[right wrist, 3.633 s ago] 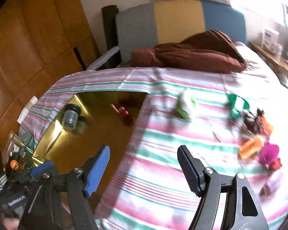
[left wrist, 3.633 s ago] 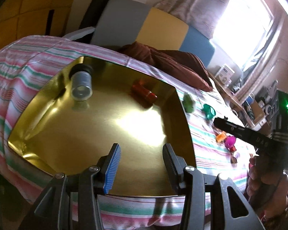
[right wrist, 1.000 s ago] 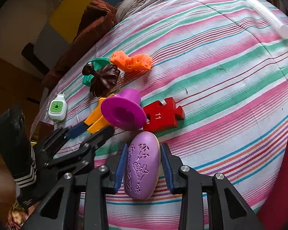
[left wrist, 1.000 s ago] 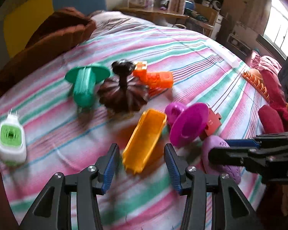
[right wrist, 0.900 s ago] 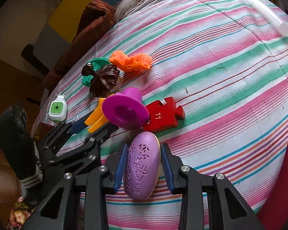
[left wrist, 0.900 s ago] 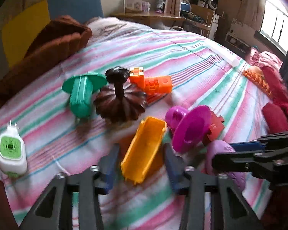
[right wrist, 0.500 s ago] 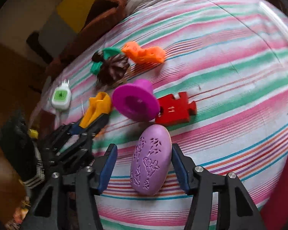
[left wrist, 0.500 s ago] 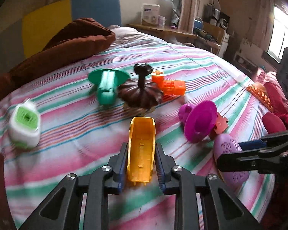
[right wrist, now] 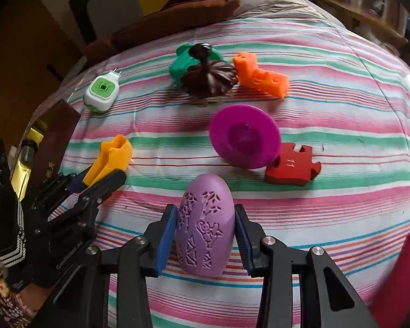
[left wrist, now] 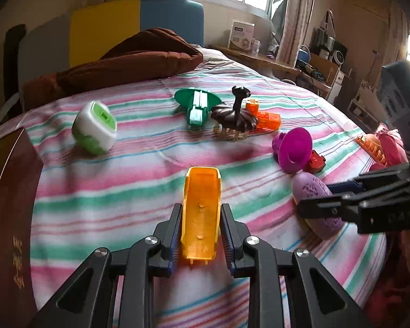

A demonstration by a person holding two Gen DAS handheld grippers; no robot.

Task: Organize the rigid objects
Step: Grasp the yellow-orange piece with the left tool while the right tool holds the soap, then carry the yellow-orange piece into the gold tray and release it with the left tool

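2 hand-held grippers tilt downward: left [left wrist: 200, 228] clamps yellow trough [left wrist: 202, 213].

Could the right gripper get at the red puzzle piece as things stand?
Probably not right away. The right gripper has the purple oval case between its pads, jaws just closing. The red puzzle piece lies just beyond on the striped cover, partly tucked under the magenta cup.

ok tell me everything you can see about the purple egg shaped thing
The purple egg-shaped piece looks like smooth matte plastic, lilac, with cut-out bamboo, panda and triangle patterns on its top face. It lies lengthwise on the striped sheet, narrow end pointing away. It sits between the blue pads of the right tool, whose jaws have just been closing and seem to meet its sides. Just beyond lie a magenta disc and a red puzzle piece.
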